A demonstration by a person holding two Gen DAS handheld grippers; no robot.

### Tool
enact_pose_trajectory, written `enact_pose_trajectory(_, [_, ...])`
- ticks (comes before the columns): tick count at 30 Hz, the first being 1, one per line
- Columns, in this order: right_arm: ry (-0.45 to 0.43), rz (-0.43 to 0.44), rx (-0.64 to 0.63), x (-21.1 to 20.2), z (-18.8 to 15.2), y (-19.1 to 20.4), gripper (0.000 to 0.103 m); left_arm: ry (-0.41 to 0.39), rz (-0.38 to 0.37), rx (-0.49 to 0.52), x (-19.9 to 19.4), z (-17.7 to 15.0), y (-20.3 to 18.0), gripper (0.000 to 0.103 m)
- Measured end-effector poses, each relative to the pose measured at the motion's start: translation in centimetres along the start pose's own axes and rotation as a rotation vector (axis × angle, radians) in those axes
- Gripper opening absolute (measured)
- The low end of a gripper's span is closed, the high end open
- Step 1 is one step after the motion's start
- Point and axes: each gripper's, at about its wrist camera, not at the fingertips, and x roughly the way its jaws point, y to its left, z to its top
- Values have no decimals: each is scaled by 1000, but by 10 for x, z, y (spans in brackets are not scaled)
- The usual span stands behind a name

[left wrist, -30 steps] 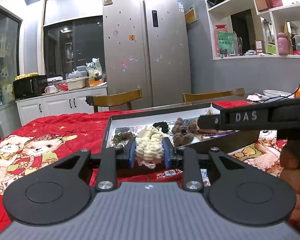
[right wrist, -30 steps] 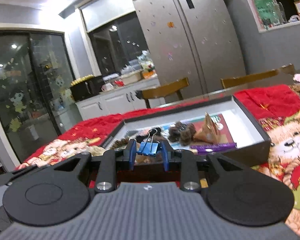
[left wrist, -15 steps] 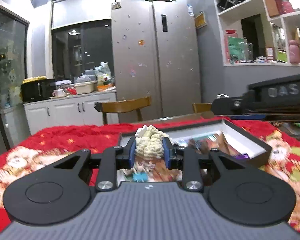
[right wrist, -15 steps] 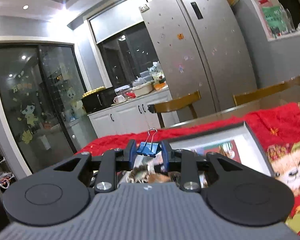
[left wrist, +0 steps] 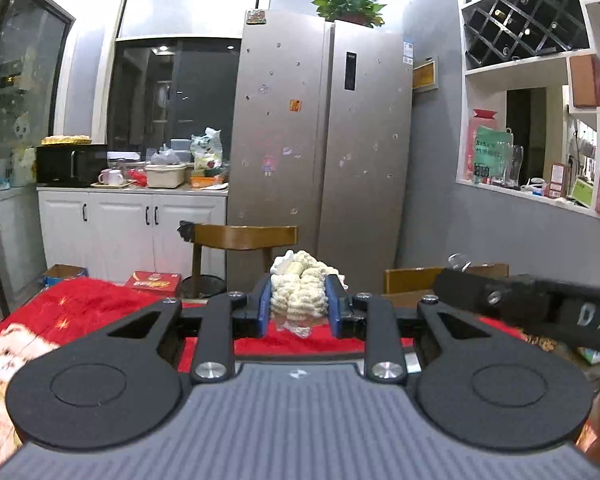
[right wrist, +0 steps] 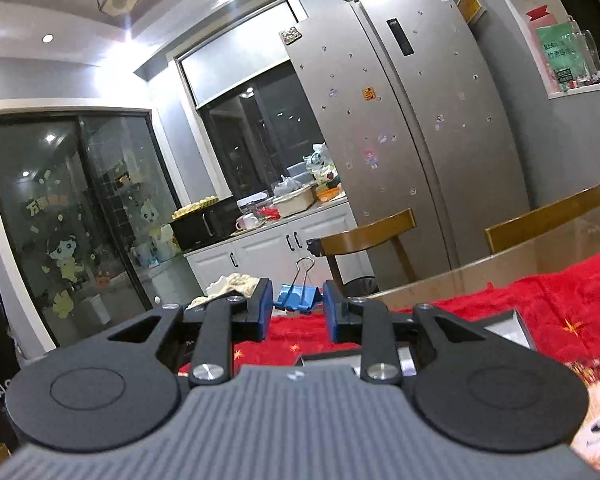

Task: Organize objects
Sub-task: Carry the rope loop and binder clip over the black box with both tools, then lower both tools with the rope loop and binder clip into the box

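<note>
A cream knitted scrunchie [left wrist: 298, 294] sits clamped between the left gripper's [left wrist: 299, 307] blue fingers [left wrist: 265, 306], raised clear above the red blanket [left wrist: 80, 312] on the bench. A blue binder clip [right wrist: 298, 297] is pinched between the right gripper's [right wrist: 296, 309] fingers [right wrist: 330, 307], its wire handle upright, also off the surface. In the right wrist view a corner of the white-lined box [right wrist: 512, 322] shows low, under the gripper. Beyond the bench's far edge [right wrist: 480, 266] stand wooden chairs [left wrist: 244, 238] and a refrigerator [left wrist: 324, 140], with open air around both grippers.
</note>
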Motion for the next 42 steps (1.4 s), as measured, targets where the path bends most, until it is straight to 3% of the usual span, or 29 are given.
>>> enact_pose_trajectory(3, [20,-27,15,21,7,-4,30,8,-4,-17,14,17,1,32])
enact_pose_trajectory(7, [121,-54,97,55,10,-17,30,13,-42,-71,37,27,12,32])
enact_pose_trajectory(12, [197,-73,72,95,4,-19,30,74,-64,-119,71,32,34,32])
enact_pose_trajectory(19, [221,-83,128,126,0,-15,30,179,-27,-134,118,13,59,32])
enact_pose_trajectory(25, [265,-140,63,140,-13,-23,30,294,-25,-135,151,-16,68,32])
enact_pose_trajectory(34, [411,-212,85,167,-38,-56,30,423,-53,-98,181,-56,60,32])
enact_pose_trajectory(42, [534,-219,118,185,-59,-68,31,515,-45,-82,196,-77,54,32])
